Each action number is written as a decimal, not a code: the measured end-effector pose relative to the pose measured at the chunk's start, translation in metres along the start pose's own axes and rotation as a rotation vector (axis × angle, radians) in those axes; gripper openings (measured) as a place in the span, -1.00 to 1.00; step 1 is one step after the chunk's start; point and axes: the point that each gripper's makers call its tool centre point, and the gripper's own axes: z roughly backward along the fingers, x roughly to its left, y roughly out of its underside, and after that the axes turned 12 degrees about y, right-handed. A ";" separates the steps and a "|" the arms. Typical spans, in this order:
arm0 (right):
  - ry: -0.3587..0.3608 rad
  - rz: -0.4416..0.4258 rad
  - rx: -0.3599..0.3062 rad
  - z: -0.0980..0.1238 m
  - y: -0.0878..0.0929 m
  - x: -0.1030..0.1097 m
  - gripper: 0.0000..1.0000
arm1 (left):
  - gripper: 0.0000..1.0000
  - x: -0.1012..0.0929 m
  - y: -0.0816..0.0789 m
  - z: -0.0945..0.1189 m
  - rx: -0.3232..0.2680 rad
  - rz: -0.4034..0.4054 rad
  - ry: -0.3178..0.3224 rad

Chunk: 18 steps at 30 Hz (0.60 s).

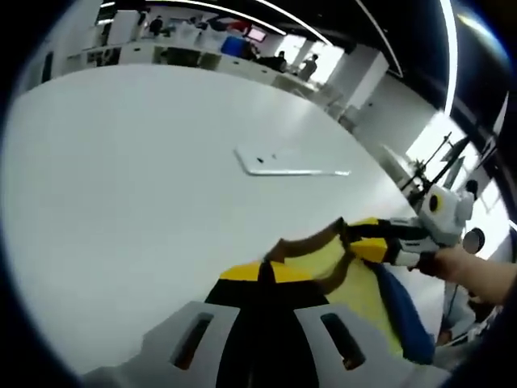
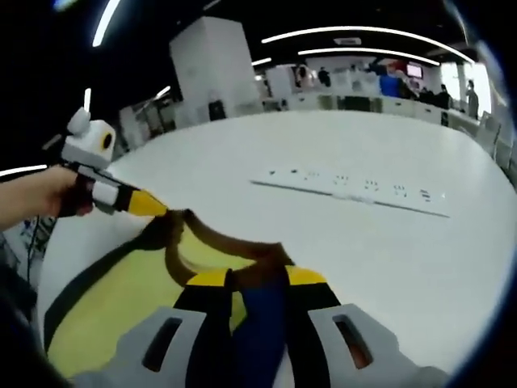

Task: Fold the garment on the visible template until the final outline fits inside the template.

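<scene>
**Both grippers pinch the garment over the white table**

Left gripper view first. The left gripper (image 1: 260,279) rises from the bottom centre, its yellow-tipped jaws pressed together on a brown-trimmed edge of the garment (image 1: 343,275). That garment is yellow with a blue part at lower right, and it hangs between the two tools in the lower right of the frame. Coming in from the right edge is the right gripper (image 1: 349,234), its yellow and black jaws closed on the same brown trim, with a hand (image 1: 452,263) wrapped round its handle. The table (image 1: 121,202) spreads wide and white across the middle. On it, right of centre, lies a white power strip (image 1: 283,162), well apart from the cloth.

Now the right gripper view. The right gripper (image 2: 257,279) comes up at bottom centre, jaws clamped on cloth, blue fabric showing between them. The garment (image 2: 121,299) spreads yellow with a dark border across the lower left. In the upper left a hand (image 2: 44,198) holds the left gripper (image 2: 161,210), its yellow tip shut on the brown trim. Here the power strip (image 2: 355,187) shows its row of sockets, right of centre on the table (image 2: 420,267).
</scene>
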 end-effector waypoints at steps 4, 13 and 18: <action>-0.006 0.003 -0.014 0.007 -0.008 0.000 -0.47 | -0.90 -0.005 -0.001 0.004 -0.001 -0.017 0.003; -0.024 -0.001 -0.017 0.025 -0.010 0.008 -0.38 | -0.73 -0.018 0.007 0.016 0.007 -0.032 0.011; -0.044 0.004 -0.020 0.036 -0.010 0.018 -0.28 | -0.57 -0.025 0.010 0.025 0.013 -0.043 0.011</action>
